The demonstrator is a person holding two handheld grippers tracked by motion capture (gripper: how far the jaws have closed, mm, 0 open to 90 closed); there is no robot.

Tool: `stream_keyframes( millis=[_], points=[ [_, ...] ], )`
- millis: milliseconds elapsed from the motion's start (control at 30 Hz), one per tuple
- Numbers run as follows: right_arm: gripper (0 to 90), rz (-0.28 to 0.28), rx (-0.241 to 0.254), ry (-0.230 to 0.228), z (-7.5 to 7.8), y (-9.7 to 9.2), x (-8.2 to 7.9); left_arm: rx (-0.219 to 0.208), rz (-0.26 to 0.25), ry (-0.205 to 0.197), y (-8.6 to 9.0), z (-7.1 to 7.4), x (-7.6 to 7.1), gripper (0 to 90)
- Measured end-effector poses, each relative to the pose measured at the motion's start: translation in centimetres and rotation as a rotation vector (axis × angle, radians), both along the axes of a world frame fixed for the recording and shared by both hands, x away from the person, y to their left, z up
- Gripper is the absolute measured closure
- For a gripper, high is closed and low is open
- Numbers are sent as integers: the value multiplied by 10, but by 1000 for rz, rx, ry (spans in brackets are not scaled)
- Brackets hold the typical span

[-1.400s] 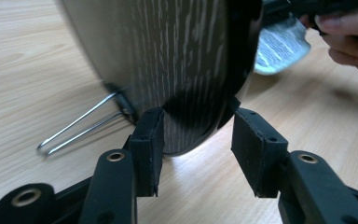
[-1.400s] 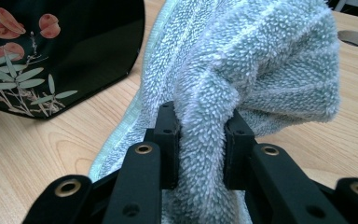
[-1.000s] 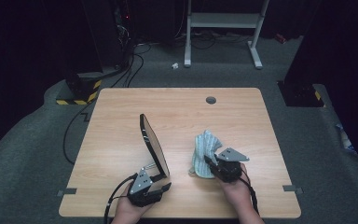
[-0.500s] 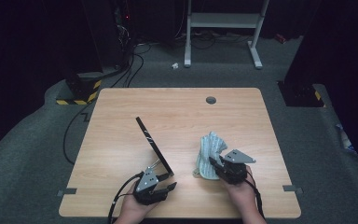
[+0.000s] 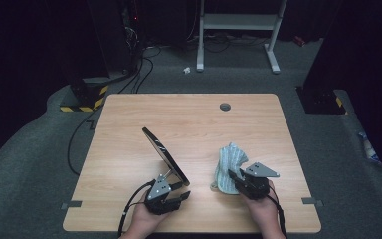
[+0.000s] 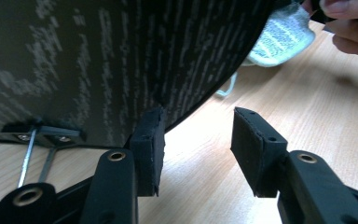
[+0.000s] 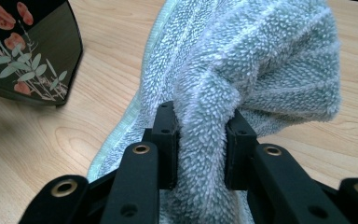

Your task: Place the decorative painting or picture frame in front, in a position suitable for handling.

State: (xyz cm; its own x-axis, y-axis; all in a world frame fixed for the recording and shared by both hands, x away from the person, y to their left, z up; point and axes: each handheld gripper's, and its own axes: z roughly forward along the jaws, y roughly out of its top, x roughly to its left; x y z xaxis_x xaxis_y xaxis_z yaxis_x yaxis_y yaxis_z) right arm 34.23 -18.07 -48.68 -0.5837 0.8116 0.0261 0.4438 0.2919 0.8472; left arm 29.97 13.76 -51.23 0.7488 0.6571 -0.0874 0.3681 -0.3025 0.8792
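Plate propped, towel gripped: ready to wipe.
Your left gripper (image 5: 171,196) sits spread beside the tilted plate (image 5: 165,155) near the table's (image 5: 129,119) front; your right gripper (image 7: 200,135) pinches the towel (image 5: 228,167) just beside it. Next, I'd bring the towel onto the plate's face.

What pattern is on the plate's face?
The black plate carries red flowers with pale green leaves, clearest in the right gripper view.

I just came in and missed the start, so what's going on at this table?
A person works at a wooden table with a gripper in each hand. The right gripper is shut on a bunched pale green towel. The left gripper sits at the base of a dark round plate that stands tilted on its edge; its jaws are apart, with the plate beside one pad. Towel and plate are apart, so no wiping yet.
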Motion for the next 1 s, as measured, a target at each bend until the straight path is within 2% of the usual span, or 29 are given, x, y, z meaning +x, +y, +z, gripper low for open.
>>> stream_keyframes(
  millis=[200, 367, 533, 633, 800, 933, 1000],
  points=[
    [701, 13, 8, 0, 1, 2, 2, 8, 50, -14, 13, 1, 1, 545],
    [698, 40, 9, -2, 2, 11, 7, 19, 121, -21, 33, 2, 1, 545],
    [697, 64, 2, -2, 2, 19, 11, 7, 178, -14, 52, 2, 4, 548],
    [696, 69, 5, -2, 2, 22, 12, 37, 211, -14, 60, -1, 7, 554],
    [696, 75, 6, -7, 2, 24, 13, 86, 240, 8, 66, -6, 13, 642],
    [696, 77, 5, -8, 2, 24, 13, 106, 244, 32, 67, -10, 17, 683],
    [696, 77, 4, -8, 3, 24, 12, 124, 226, 41, 65, -13, 20, 717]
  ],
)
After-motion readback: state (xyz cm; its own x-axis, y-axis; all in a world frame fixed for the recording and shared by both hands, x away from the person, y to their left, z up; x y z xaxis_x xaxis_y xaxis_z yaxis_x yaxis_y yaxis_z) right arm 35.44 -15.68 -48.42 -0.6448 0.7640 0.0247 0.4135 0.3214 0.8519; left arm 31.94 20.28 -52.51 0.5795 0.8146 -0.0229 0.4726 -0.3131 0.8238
